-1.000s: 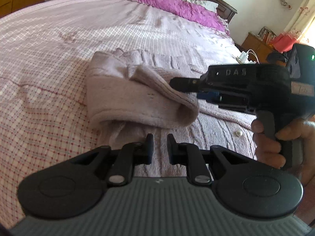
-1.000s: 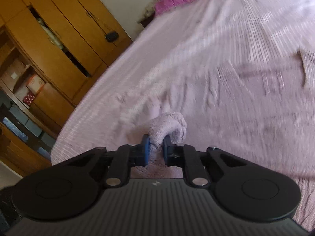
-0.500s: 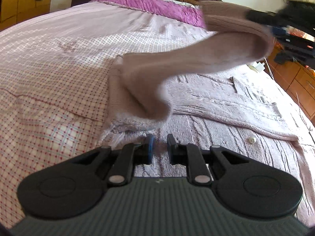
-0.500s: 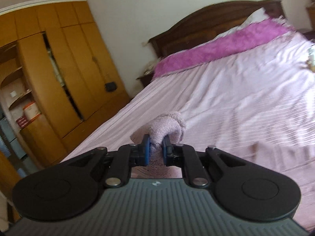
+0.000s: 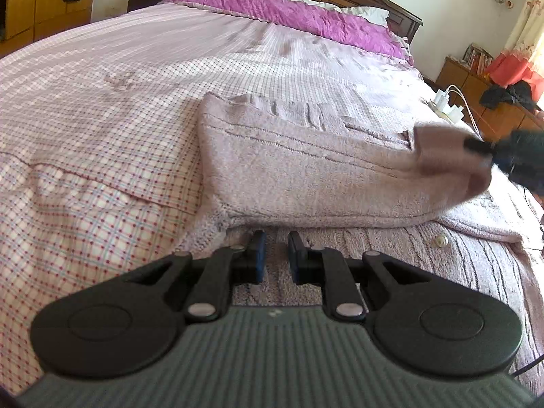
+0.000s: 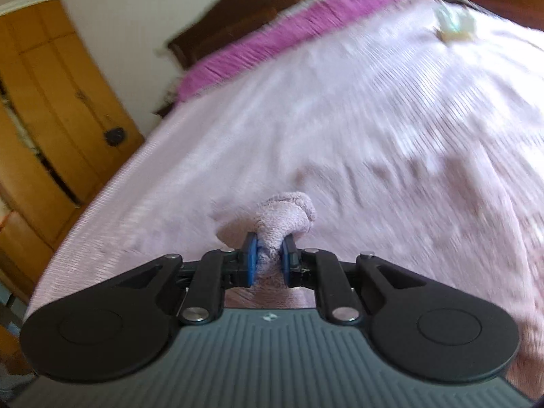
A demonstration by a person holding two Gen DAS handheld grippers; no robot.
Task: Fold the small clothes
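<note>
A pale pink knitted cardigan [image 5: 306, 176] lies on the bed, one sleeve stretched across its body toward the right. My right gripper [image 6: 267, 261] is shut on the sleeve cuff [image 6: 285, 214]; it also shows blurred in the left wrist view [image 5: 476, 146], low over the cardigan's right side. My left gripper [image 5: 273, 255] hovers just above the cardigan's near part, its jaws a narrow gap apart with nothing between them. A white button [image 5: 438, 240] shows on the near front panel.
The checked pink bedspread [image 5: 102, 108] covers the bed, with a purple blanket [image 5: 289, 10] at the headboard. Wooden wardrobes [image 6: 51, 129] stand on the left. White plugs and cables [image 5: 448, 105] lie at the bed's right edge, beside a wooden cabinet [image 5: 476, 85].
My right gripper lifted the sleeve high, swung it to the right across the cardigan, and lowered it. The sleeve now lies stretched out flat. My left gripper stayed in place.
</note>
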